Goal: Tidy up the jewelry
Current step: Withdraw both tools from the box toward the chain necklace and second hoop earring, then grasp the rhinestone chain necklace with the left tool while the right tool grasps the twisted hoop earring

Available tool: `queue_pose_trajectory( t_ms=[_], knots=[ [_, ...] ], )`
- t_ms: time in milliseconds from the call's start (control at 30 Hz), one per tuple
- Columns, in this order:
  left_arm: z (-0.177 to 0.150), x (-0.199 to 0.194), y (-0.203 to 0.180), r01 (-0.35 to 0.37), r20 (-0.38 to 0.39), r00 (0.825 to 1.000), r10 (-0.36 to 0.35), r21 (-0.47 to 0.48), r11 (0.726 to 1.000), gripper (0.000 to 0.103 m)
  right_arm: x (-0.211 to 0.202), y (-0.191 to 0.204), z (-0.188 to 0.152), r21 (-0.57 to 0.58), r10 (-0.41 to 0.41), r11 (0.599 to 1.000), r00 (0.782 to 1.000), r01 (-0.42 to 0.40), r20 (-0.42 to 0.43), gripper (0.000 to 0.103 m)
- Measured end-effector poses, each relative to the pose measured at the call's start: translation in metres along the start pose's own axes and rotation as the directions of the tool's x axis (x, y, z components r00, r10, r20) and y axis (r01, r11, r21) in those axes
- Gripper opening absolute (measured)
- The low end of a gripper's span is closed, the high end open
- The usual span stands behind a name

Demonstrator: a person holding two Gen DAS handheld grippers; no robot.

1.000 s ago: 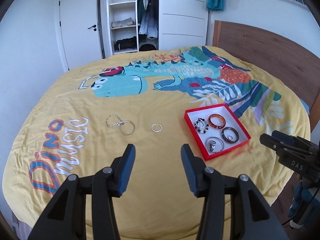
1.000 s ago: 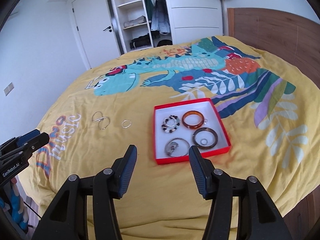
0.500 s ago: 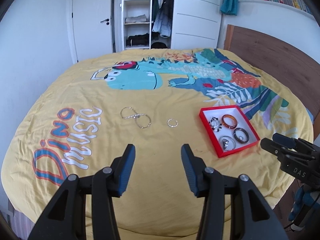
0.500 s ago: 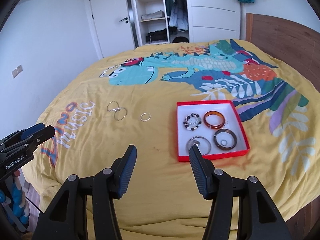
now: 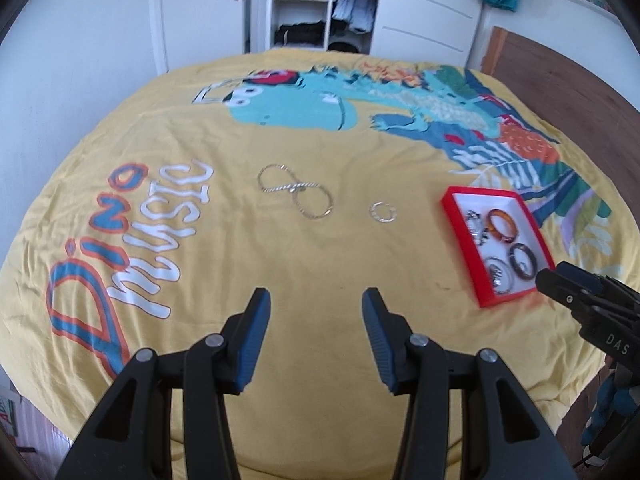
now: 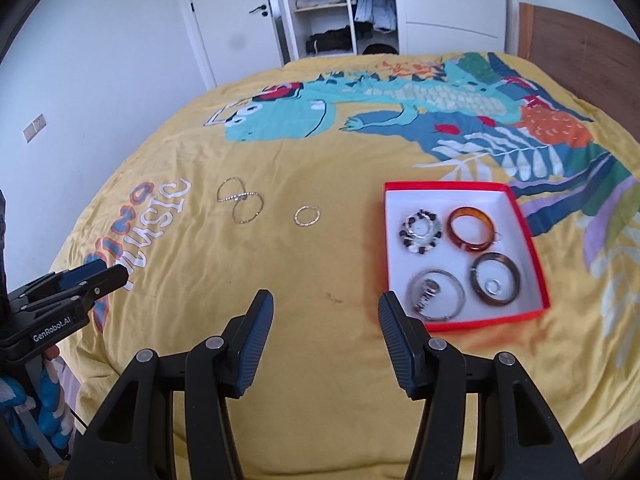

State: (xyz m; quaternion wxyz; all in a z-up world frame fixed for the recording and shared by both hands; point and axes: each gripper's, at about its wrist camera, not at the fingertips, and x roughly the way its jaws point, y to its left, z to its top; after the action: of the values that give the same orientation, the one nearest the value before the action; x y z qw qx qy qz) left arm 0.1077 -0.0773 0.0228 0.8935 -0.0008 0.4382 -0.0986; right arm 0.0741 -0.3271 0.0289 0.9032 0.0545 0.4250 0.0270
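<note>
A red box with a white floor (image 6: 520,216) (image 5: 458,224) lies on the yellow bed cover and holds several bangles and a beaded bracelet (image 6: 420,232). Two overlapping thin bracelets (image 5: 296,194) (image 6: 241,201) and a small gold ring (image 5: 383,213) (image 6: 307,216) lie loose on the cover, left of the box. My left gripper (image 5: 316,312) is open and empty, above the cover short of the loose pieces. My right gripper (image 6: 326,312) is open and empty, near the box's front left corner.
The yellow dinosaur bed cover (image 5: 200,280) spans the bed. A wooden headboard (image 6: 580,52) stands at the right. An open wardrobe (image 5: 316,4) and a white door (image 6: 232,20) are at the far wall. The bed's front edge drops off below the grippers.
Both cameras have swung leftward and closer to the bed: the box and loose jewelry sit further right in both views. Both grippers stay open and empty.
</note>
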Motion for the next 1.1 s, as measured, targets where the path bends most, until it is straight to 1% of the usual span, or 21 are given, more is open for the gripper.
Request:
queue_pose_trajectory(
  t_ms=[133,200,300,333,367,467,633,733,933,1100],
  knots=[
    [0.006,0.034,0.022,-0.014,-0.051,0.999,0.012,-0.051,0.999,0.046,0.032,0.005,0.010,-0.009,0.022,1.000,0.999,-0.022,-0.036,0.055],
    [0.011,0.051,0.032,-0.007,-0.073,0.997,0.001,-0.085,0.996,0.046,0.053,0.007,0.015,-0.010,0.036,0.999,0.998,-0.037,-0.059,0.055],
    [0.024,0.078,0.044,0.015,-0.097,0.995,-0.028,-0.131,0.991,0.047,0.084,0.008,0.023,-0.015,0.056,0.998,0.994,-0.058,-0.090,0.056],
    [0.030,0.091,0.048,0.023,-0.105,0.994,-0.038,-0.147,0.989,0.052,0.094,0.009,0.026,-0.019,0.062,0.998,0.993,-0.064,-0.099,0.056],
    [0.035,0.098,0.050,0.026,-0.109,0.993,-0.044,-0.159,0.987,0.053,0.105,0.009,0.029,-0.023,0.068,0.997,0.992,-0.071,-0.109,0.056],
    [0.052,0.125,0.055,0.060,-0.121,0.989,-0.087,-0.207,0.976,0.054,0.134,0.009,0.039,-0.038,0.080,0.996,0.989,-0.085,-0.128,0.056],
    [0.089,0.180,0.056,0.093,-0.146,0.980,-0.136,-0.268,0.959,0.054,0.177,0.007,0.056,-0.047,0.102,0.993,0.983,-0.110,-0.152,0.056],
    [0.104,0.207,0.054,0.088,-0.167,0.976,-0.140,-0.285,0.954,0.054,0.199,0.006,0.065,-0.041,0.117,0.991,0.981,-0.125,-0.156,0.057],
    [0.119,0.257,0.052,0.049,-0.219,0.968,-0.124,-0.320,0.946,0.054,0.234,0.008,0.075,-0.032,0.143,0.988,0.976,-0.150,-0.163,0.058],
    [0.128,0.281,0.051,0.004,-0.240,0.968,-0.080,-0.300,0.954,0.054,0.255,0.012,0.078,-0.045,0.140,0.988,0.975,-0.150,-0.173,0.058]
  ],
)
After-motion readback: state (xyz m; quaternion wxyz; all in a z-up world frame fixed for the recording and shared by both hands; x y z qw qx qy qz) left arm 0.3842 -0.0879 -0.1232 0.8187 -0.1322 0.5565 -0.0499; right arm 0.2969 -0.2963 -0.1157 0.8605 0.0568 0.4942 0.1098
